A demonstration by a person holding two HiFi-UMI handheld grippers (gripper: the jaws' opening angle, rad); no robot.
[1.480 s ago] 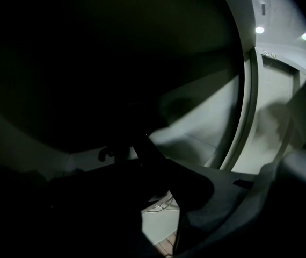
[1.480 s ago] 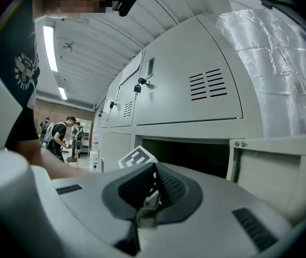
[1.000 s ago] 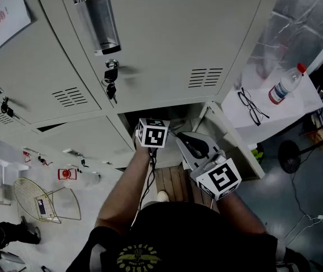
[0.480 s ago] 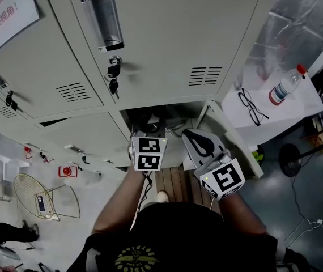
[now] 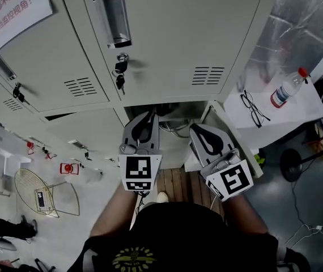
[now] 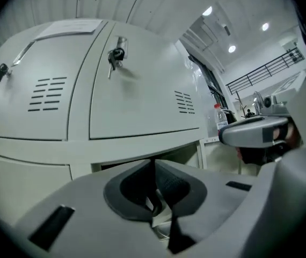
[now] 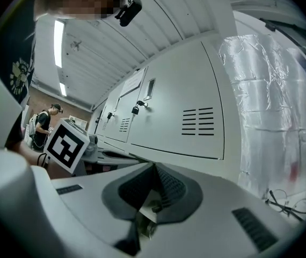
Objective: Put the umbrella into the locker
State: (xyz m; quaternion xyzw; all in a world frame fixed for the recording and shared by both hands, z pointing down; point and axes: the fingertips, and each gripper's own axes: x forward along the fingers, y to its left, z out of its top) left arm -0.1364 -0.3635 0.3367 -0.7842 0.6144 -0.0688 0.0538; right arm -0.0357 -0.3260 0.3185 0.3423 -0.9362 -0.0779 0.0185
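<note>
My left gripper (image 5: pixel 149 115) is held level in front of the open lower locker compartment (image 5: pixel 170 117), just outside its mouth. Its jaws have just been closing and now stand shut, with nothing between them; in the left gripper view its tips (image 6: pixel 154 164) meet below the closed upper doors. My right gripper (image 5: pixel 195 129) is beside it on the right, next to the open locker door (image 5: pixel 232 137). It is shut too and holds nothing (image 7: pixel 154 168). Only dark shapes and cables show inside the compartment. I cannot make out the umbrella in any view.
Closed grey locker doors (image 5: pixel 167 38) fill the wall, with keys hanging in a lock (image 5: pixel 120 72). To the right stands a white table (image 5: pixel 297 111) with a water bottle (image 5: pixel 286 88) and glasses (image 5: pixel 253 107). A wire basket (image 5: pixel 37 194) lies on the floor at left.
My left gripper has drawn back out of the locker opening, risen toward the camera, and its jaws have closed. The right gripper has risen slightly.
</note>
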